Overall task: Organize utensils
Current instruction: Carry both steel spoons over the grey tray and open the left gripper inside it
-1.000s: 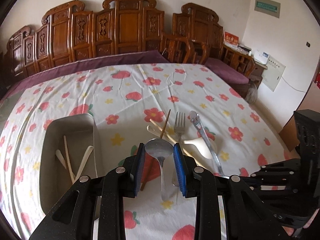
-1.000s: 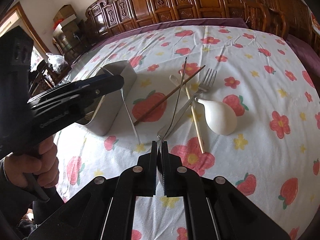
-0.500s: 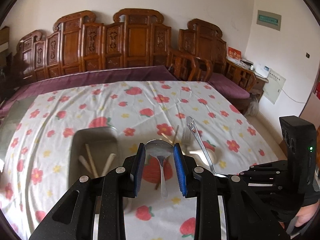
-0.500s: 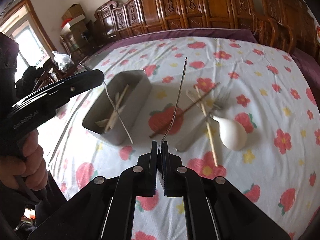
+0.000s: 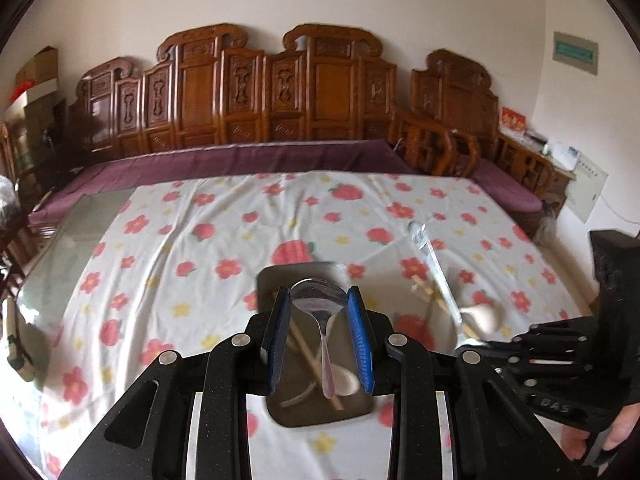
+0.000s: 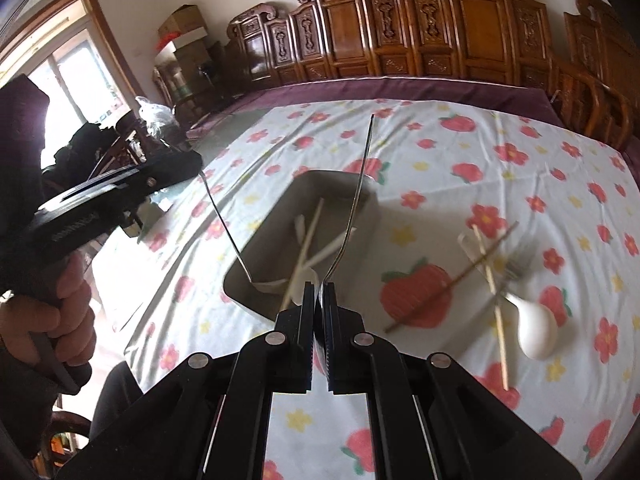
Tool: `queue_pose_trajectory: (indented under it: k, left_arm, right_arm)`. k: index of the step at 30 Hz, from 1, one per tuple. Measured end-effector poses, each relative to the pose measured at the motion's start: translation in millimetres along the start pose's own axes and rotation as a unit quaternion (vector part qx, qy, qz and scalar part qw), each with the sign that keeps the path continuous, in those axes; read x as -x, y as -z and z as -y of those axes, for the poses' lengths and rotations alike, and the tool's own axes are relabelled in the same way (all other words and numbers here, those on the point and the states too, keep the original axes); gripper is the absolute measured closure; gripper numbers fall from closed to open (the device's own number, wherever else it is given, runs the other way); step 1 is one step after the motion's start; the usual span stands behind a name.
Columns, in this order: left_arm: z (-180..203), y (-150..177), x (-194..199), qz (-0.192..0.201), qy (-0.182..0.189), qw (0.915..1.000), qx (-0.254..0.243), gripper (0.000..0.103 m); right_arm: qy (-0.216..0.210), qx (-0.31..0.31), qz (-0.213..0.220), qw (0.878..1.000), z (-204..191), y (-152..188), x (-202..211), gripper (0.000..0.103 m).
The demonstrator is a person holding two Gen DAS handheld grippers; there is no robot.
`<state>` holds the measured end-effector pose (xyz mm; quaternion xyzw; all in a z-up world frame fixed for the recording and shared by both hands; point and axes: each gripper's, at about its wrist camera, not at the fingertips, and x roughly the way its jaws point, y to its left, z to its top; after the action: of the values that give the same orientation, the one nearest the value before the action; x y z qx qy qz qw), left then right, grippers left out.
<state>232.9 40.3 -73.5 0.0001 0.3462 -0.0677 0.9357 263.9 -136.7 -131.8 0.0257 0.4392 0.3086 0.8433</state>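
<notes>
Floral tablecloth (image 5: 224, 240) is covering the table, carved wooden chairs (image 5: 280, 92) lining the far wall. Versus a second ago both grippers have been rising and shifting left: the grey tray (image 5: 304, 274) was sitting left of the left gripper, now it is lying directly under it.

Left gripper (image 5: 320, 344) is gripping one metal spoon (image 5: 318, 304) by the bowl between its blue pads (image 5: 360, 344), narrow gap, handle hanging down over the tray. Right gripper (image 6: 319, 332) is pinching one second metal spoon (image 6: 352, 208), fingers nearly closed on its bowl end, handle sticking up and away over the tray's near right part. A second ago this spoon was hovering over the loose pile, now it is over the tray.

Counting inside tray: one wooden chopstick (image 6: 306, 248) and what is looking like two white plastic spoons (image 6: 320, 256), blurred so not sure.

Remaining on cloth, right of tray: one white ceramic spoon (image 6: 534, 330), one fork (image 6: 514, 270), two light chopsticks (image 6: 490, 280), one dark thin stick (image 6: 448, 282), all crossing each other.
</notes>
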Motion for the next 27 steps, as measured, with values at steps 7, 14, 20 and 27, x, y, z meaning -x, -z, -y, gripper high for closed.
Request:
queue_pose_trajectory:
  k: [7, 14, 20, 27]
  left_arm:
    - [-21, 11, -42, -0.057, -0.016, 0.9983, -0.003, 0.076]
    - [-24, 19, -81, -0.1, -0.01, 0.9949, -0.006, 0.076]
    - [-29, 21, -96, -0.112, -0.001, 0.9936, 0.01, 0.074]
    - [-40, 22, -84, -0.1, 0.002, 0.9946, 0.025, 0.064]
  right_arm:
    - [-0.009, 0.011, -0.012, 1.0, -19, -10, -22, 0.097]
    - [-0.006, 0.011, -0.025, 1.0, -18, -11, -34, 0.097]
    - [-0.003, 0.007, -0.034, 0.999, -12, -14, -47, 0.097]
    - [-0.014, 0.007, -0.044, 0.999, -20, -18, -69, 0.097]
